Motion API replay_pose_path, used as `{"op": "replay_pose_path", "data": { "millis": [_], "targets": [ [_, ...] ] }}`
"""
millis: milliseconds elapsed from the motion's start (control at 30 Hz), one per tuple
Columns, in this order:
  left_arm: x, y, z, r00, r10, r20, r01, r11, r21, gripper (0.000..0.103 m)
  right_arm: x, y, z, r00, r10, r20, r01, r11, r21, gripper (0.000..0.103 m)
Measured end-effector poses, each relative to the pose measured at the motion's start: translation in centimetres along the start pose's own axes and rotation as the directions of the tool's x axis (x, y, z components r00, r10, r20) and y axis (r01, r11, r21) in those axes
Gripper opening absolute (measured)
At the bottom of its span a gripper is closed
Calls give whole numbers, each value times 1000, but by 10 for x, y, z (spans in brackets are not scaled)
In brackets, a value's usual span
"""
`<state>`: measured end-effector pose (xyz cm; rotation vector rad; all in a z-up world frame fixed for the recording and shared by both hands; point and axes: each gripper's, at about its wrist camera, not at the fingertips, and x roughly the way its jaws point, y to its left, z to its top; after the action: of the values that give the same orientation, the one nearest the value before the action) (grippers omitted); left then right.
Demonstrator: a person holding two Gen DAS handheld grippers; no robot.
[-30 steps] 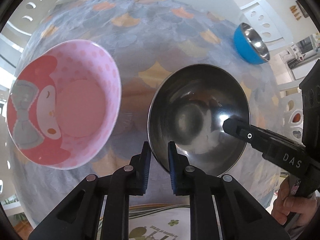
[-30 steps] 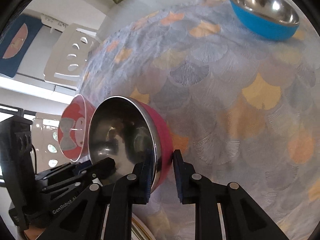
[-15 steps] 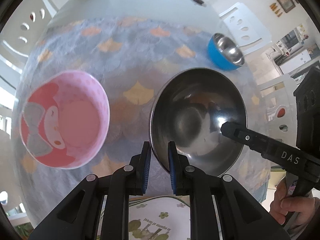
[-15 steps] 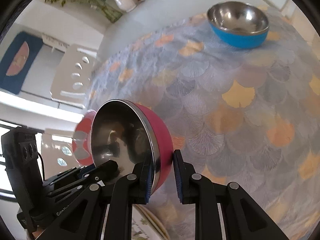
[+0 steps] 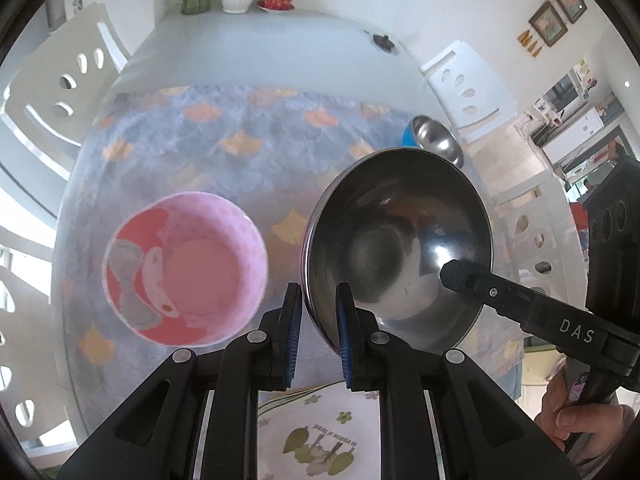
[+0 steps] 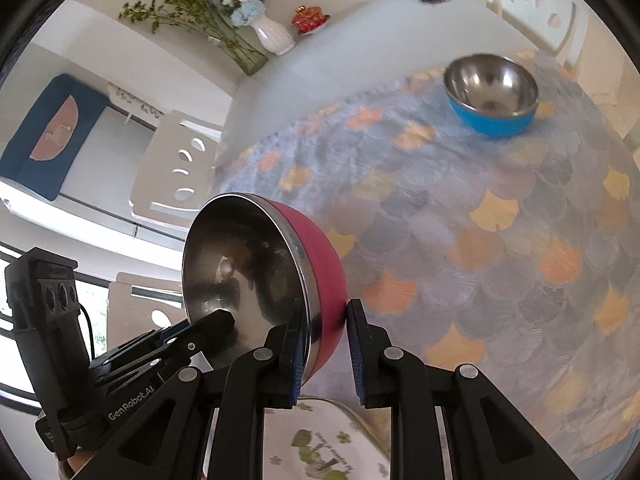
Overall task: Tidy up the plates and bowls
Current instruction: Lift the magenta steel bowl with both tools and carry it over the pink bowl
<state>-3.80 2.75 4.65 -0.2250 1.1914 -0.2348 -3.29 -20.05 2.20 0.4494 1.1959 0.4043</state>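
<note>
Here both grippers pinch one steel bowl (image 5: 396, 236), red outside, by its rim and hold it above the table (image 5: 240, 140): the left gripper (image 5: 318, 328) clamps the near-left rim, the right gripper (image 6: 323, 350) the opposite side. A pink bowl (image 5: 184, 268) sits to its left on the scalloped cloth (image 6: 500, 240). A blue bowl (image 6: 491, 94) stands far right. A leaf-printed plate (image 5: 320, 436) lies nearest.

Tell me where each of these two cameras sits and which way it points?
Left wrist: rides the left hand-held gripper, looking down at the pink cartoon bowl and steel bowl; the person's other hand shows.
Right wrist: rides the right hand-held gripper, facing across the table toward the blue bowl.
Shared: both grip the steel bowl's rim, and each sees the other.
</note>
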Motion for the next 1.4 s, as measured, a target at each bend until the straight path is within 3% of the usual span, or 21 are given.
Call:
{"op": "replay_pose_path", "data": {
  "millis": [367, 600, 900, 1400],
  "targets": [
    [-29, 62, -2, 999, 15, 45, -13, 999, -48, 14, 22, 68, -11, 1000, 5, -5, -5, 998, -56, 20],
    [-27, 99, -2, 999, 29, 36, -26, 997, -74, 14, 51, 89, -18, 999, 40, -14, -41, 999, -27, 20],
    [1, 118, 6, 997, 79, -22, -80, 996, -49, 14, 84, 91, -24, 999, 48, -12, -48, 998, 50, 21],
    [28, 130, 9, 994, 79, -74, -82, 996, -42, 14, 114, 83, -19, 999, 2, -44, 2, 997, 76, 21]
  ]
}}
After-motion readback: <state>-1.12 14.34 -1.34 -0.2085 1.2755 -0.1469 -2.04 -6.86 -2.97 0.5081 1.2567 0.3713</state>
